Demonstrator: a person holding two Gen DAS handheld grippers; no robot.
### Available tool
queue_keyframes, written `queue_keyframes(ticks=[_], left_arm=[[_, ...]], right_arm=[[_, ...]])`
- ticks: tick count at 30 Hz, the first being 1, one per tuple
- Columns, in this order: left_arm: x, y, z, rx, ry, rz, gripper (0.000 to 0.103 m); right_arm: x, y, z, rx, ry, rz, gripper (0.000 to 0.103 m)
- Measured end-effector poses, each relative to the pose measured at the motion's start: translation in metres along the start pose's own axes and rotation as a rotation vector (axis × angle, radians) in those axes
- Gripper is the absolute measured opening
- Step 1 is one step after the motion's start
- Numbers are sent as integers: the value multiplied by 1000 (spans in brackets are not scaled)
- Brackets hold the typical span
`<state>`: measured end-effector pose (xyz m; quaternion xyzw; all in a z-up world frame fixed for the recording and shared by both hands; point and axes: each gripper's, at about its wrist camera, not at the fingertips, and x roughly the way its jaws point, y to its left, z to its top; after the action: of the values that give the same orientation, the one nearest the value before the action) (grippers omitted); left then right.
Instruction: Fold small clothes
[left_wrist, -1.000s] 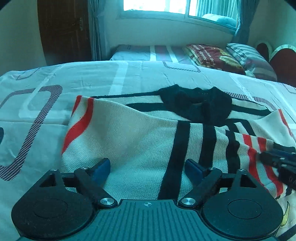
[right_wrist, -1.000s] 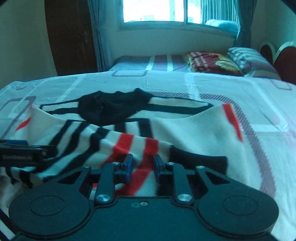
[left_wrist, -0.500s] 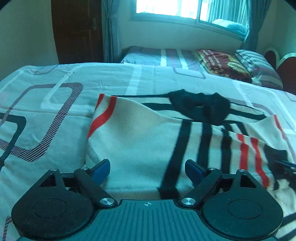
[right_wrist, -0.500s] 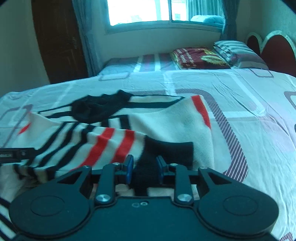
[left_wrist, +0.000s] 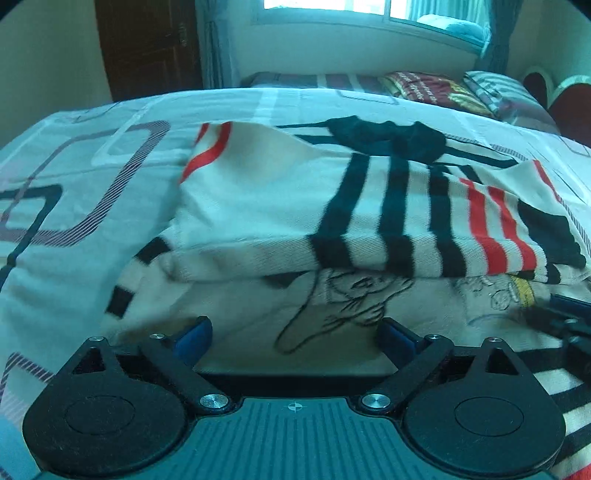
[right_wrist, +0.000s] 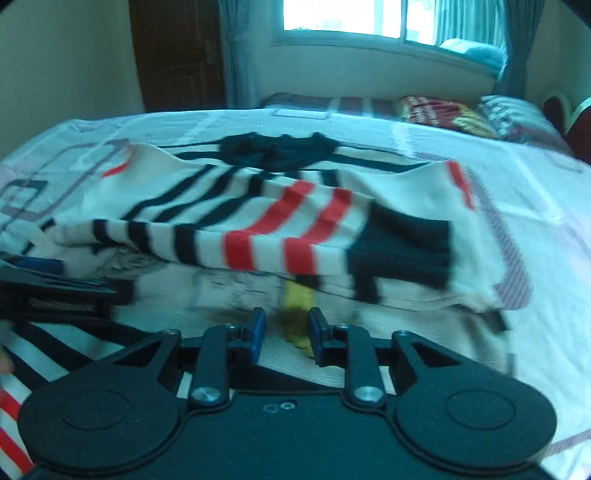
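Note:
A cream sweater (left_wrist: 258, 206) with black and red stripes and a black collar (left_wrist: 391, 136) lies on the bed. Both its sleeves are folded across the body, above a cartoon print (left_wrist: 351, 299). My left gripper (left_wrist: 295, 332) hovers over the near hem with its jaws opening wide; the cloth lies beneath them, not pinched. In the right wrist view the sweater (right_wrist: 258, 221) shows its black cuff (right_wrist: 402, 251) lying loose. My right gripper (right_wrist: 286, 332) stands narrowly open over a yellow print (right_wrist: 295, 306), gripping nothing. Each gripper shows at the edge of the other's view.
The bed sheet (left_wrist: 74, 192) with grey and black loop patterns spreads out on all sides of the sweater. Pillows (left_wrist: 436, 88) lie at the far end under a window (right_wrist: 354, 18). A dark wooden door (left_wrist: 147, 44) stands at the back left.
Both grippers have drawn back from the sweater toward its near hem. The right gripper has let go of the black cuff, which now lies folded across. The left jaws stand wider.

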<state>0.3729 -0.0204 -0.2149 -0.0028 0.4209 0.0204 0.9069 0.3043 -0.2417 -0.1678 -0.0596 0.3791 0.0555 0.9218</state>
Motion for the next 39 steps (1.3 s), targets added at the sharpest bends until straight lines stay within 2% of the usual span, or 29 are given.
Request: queue_keyframes(ticks=[2, 5, 9, 10, 12, 16, 19, 20, 21, 25, 34, 37, 39], left_arm=[[-6, 12, -10, -7, -7, 9, 97], [-14, 29, -24, -36, -6, 30, 103], [-30, 34, -32, -64, 3, 72, 102], [-37, 31, -33, -72, -6, 65, 102], [-51, 18, -35, -63, -38, 27, 102], [-63, -23, -38, 24, -57, -34, 102], [-58, -36, -48, 70, -29, 3, 102], [-55, -32, -52, 63, -5, 2, 102], [-53, -26, -58, 52, 22, 6, 102], [-63, -1, -78, 48, 7, 9, 103], [-84, 46, -110, 43, -3, -31, 103], [-94, 59, -120, 46, -11, -45, 103], [-104, 64, -124, 41, -13, -46, 103]], right_arm=[[-6, -22, -8, 50, 6, -10, 27], [-16, -43, -21, 58, -2, -42, 27], [-31, -44, -26, 54, 2, -68, 27], [-37, -42, -27, 63, -11, -43, 30], [-49, -32, -29, 71, -33, 28, 31], [-57, 7, -32, -3, -26, 128, 30], [-52, 26, -38, -48, 6, 137, 26], [-51, 27, -40, -46, 18, 147, 30], [-52, 26, -45, -45, 28, 139, 31], [-63, 20, -64, -89, 14, 75, 32], [-100, -15, -102, 22, 10, -92, 32], [-107, -9, -104, 35, 30, -150, 33], [-119, 2, -106, 52, 16, -144, 35]])
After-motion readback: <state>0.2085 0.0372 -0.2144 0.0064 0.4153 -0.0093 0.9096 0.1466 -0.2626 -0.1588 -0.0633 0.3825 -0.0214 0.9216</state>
